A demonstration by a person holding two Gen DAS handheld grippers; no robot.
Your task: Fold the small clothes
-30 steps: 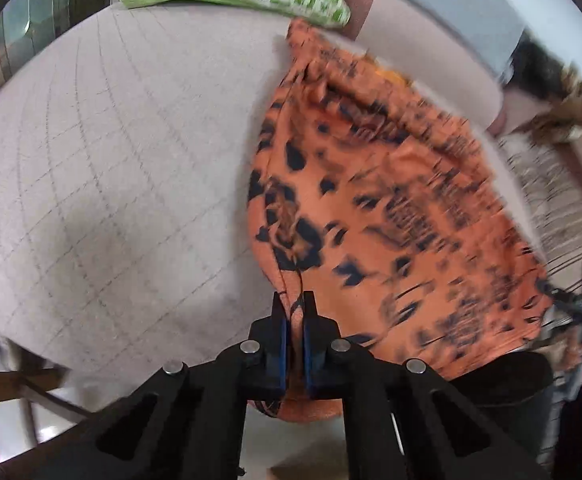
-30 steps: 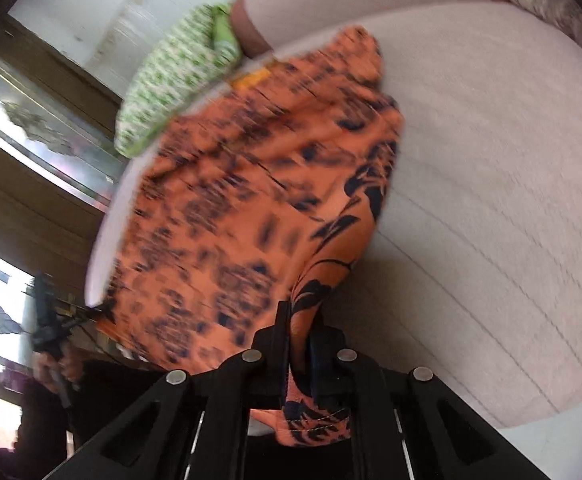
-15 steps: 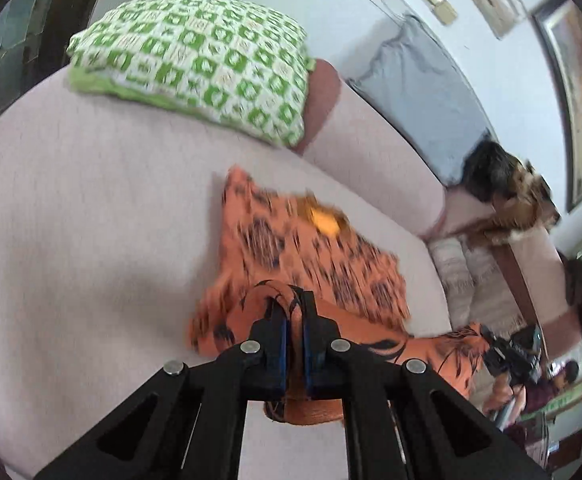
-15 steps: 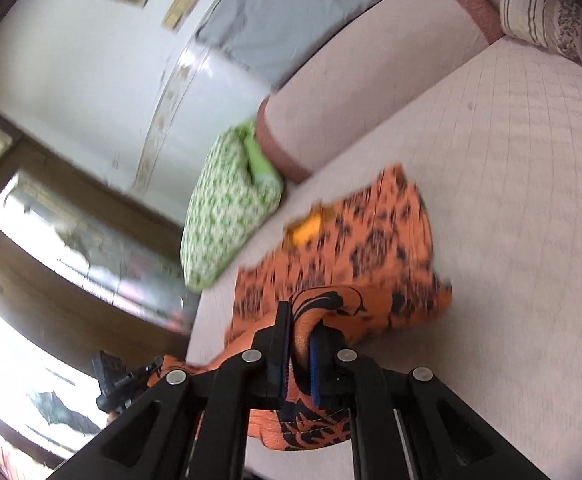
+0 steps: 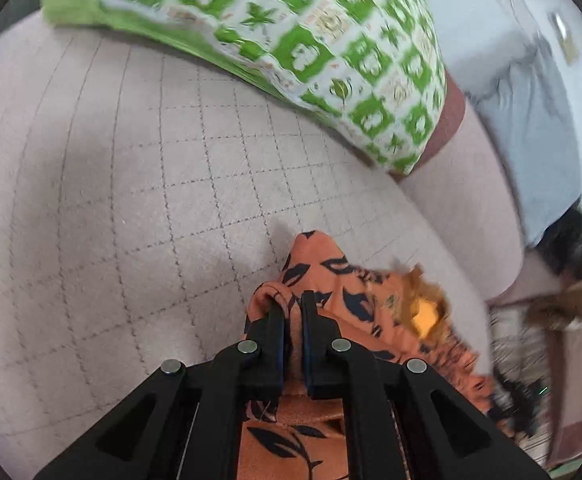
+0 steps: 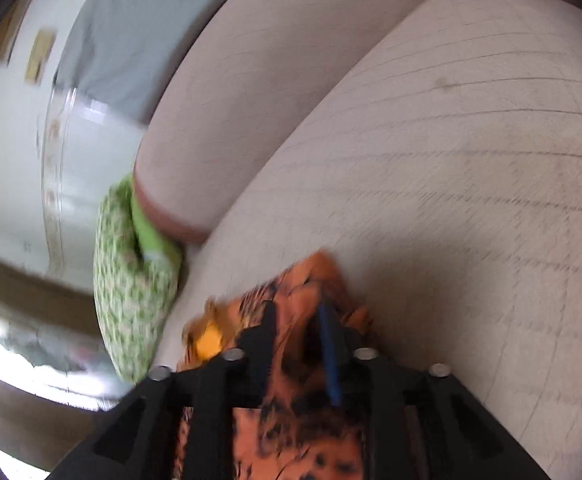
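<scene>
An orange garment with dark leaf print (image 5: 355, 292) lies on the quilted beige sofa seat (image 5: 131, 200). My left gripper (image 5: 291, 304) is shut on a fold of its edge, low over the seat. In the right wrist view the same garment (image 6: 303, 280) lies under my right gripper (image 6: 297, 312), whose jaws stand apart with cloth between and below them. An orange label (image 6: 207, 340) shows on the garment at the left of the fingers. The frame is blurred.
A green-and-white patterned cushion (image 5: 291, 40) leans at the sofa's back corner, also in the right wrist view (image 6: 131, 280). The sofa backrest (image 6: 271, 80) rises behind. A grey cloth (image 5: 539, 128) hangs over the backrest. A striped cushion (image 5: 531, 344) lies right.
Both grippers have carried the garment's held edge forward over itself and down toward the seat. The right jaws have spread apart; the left stays shut on the cloth.
</scene>
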